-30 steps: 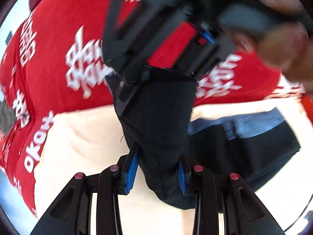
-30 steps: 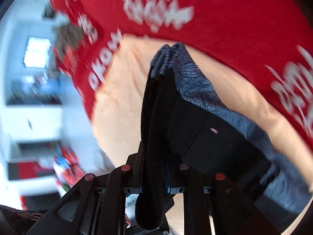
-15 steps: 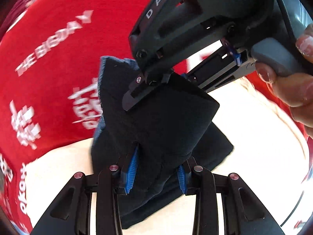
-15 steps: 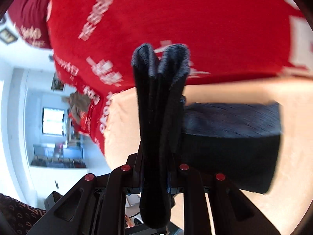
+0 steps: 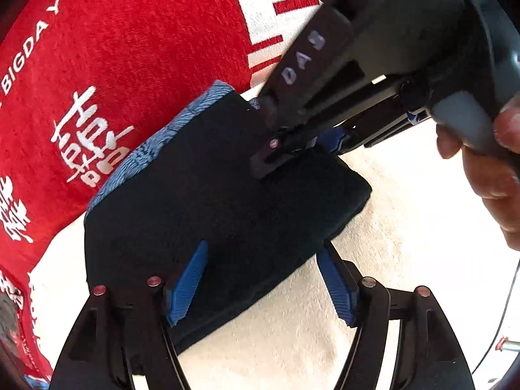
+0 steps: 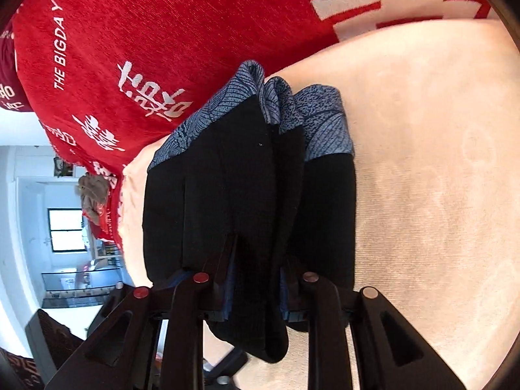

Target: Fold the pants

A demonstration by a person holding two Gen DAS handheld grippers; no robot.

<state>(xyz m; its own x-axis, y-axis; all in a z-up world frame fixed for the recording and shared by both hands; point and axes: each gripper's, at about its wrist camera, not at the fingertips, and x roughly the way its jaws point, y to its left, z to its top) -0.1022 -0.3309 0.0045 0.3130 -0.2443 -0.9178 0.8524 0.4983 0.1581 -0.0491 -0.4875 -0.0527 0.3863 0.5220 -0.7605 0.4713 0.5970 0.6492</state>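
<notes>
Now the pants point(image 5: 208, 214) lie as a compact dark bundle on the cream pad point(image 5: 406, 234), with the red printed blanket point(image 5: 130, 65) just behind them. My left gripper point(image 5: 260, 279) has just let its jaws open: the blue pads point(image 5: 187, 287) stand spread to either side of the near edge, and no cloth is pinched between them. I judge that to be a deliberate release, the fold on that side being laid down.

My right gripper point(image 6: 256, 295) has a thick wad of the fabric between its jaws, which are narrow and have just begun to ease apart. Whether the pads press on the cloth or have let go I cannot tell, since the folds cover them. That corner hangs bunched over the bundle, probably so the last layer can be set square.

The left wrist view shows the right gripper point(image 5: 292, 149) from outside, its tip on the far corner of the bundle, with the person's hand point(image 5: 487, 162) on the handle. The right wrist view shows instead the blue-grey patterned waistband point(image 6: 260, 107) stacked in several layers, and a room with a window point(image 6: 66, 229) beyond the edge.
</notes>
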